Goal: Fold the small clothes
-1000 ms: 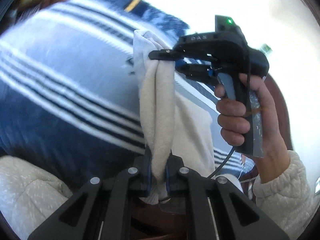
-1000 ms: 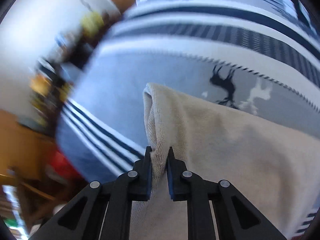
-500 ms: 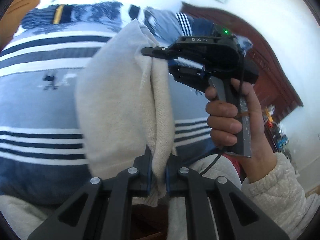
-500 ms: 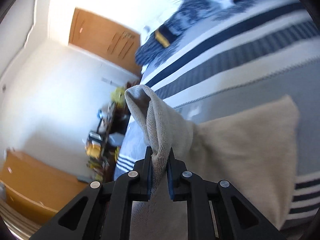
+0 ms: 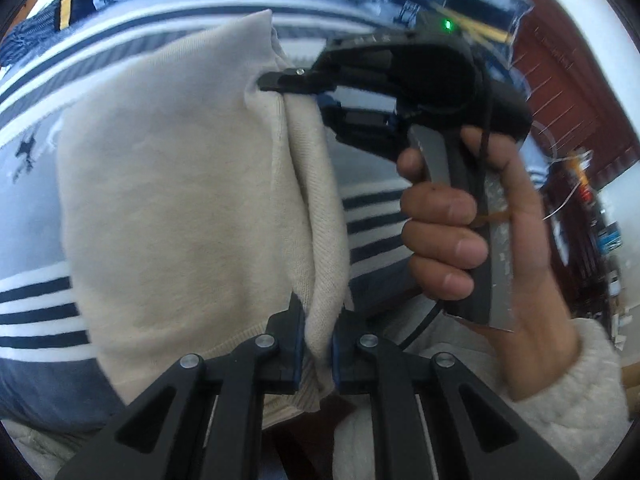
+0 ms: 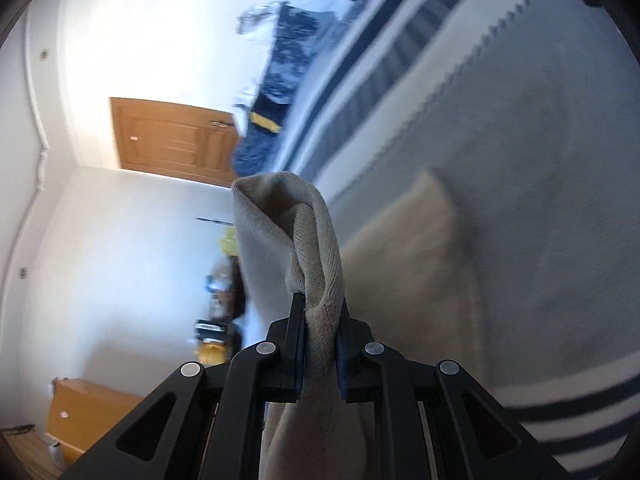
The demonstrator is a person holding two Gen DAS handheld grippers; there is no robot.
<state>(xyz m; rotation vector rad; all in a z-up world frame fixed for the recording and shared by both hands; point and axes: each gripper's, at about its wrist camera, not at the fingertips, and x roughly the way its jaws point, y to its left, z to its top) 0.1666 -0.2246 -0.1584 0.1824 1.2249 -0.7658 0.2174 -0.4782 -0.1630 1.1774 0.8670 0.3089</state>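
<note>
A cream knitted garment [image 5: 172,200] hangs stretched between my two grippers above a blue and white striped blanket [image 5: 36,184]. My left gripper [image 5: 318,336] is shut on one end of its ribbed hem. My right gripper [image 5: 280,82], held in a hand [image 5: 460,232], is shut on the other end of that hem. In the right wrist view my right gripper [image 6: 320,336] pinches the bunched ribbed edge, and the rest of the garment [image 6: 408,264] spreads out toward the blanket [image 6: 540,160].
The striped blanket covers a bed with dark blue patterned bedding [image 6: 288,76] at its far end. A wooden door [image 6: 172,140] and a cluttered shelf [image 6: 220,300] stand by the white wall. A dark wooden headboard [image 5: 568,92] is at the right.
Both grippers have swung round with the garment. It has opened from a narrow hanging bunch into a broad spread panel over the blanket. Both grips are unchanged.
</note>
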